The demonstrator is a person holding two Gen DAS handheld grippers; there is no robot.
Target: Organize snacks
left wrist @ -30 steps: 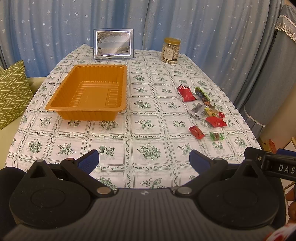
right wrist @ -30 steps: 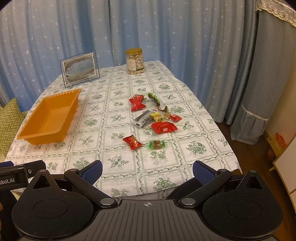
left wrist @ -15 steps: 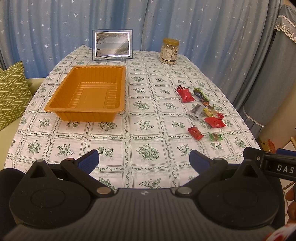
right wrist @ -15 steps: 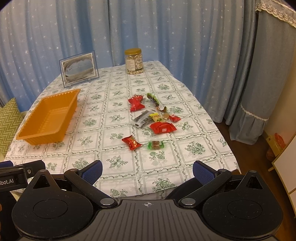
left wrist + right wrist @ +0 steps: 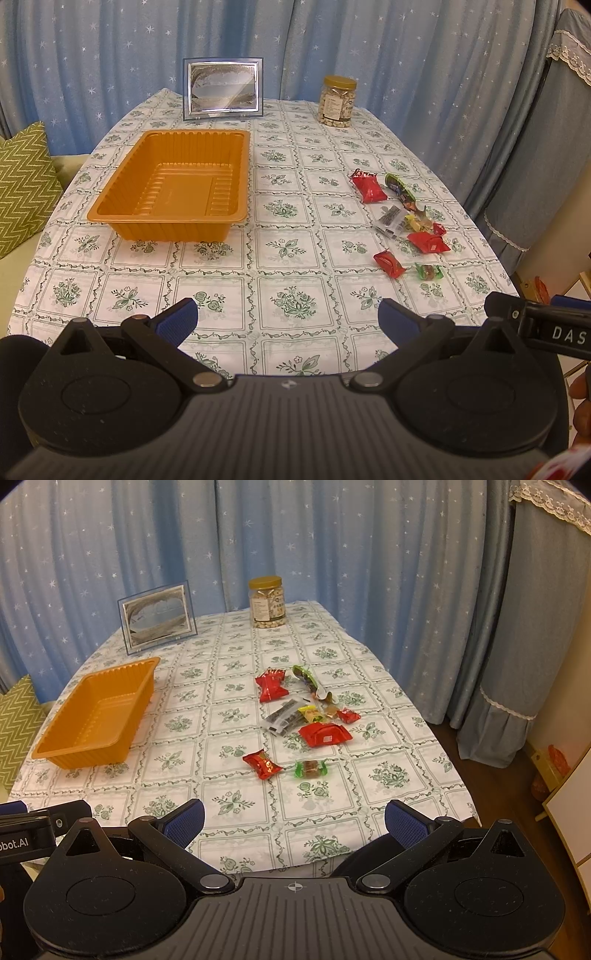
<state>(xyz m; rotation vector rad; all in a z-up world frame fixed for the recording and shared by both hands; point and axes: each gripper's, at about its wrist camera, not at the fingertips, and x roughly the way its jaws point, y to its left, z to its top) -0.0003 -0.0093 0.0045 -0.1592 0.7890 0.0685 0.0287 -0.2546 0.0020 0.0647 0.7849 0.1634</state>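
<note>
An empty orange tray sits on the left half of the table. Several wrapped snacks lie scattered on the right half: a red packet, a green wrapper, a clear dark packet, a flat red packet, a small red candy and a green-ended candy. My left gripper hangs open over the near table edge. My right gripper is open too, near the front right edge. Neither holds anything.
A framed picture and a jar of nuts stand at the far end. Blue star curtains surround the table. A green zigzag cushion lies left. Floor and furniture show on the right.
Both grippers have pulled back and up slightly, so the tray and snacks sit a little higher and farther in view. Nothing on the table moved.
</note>
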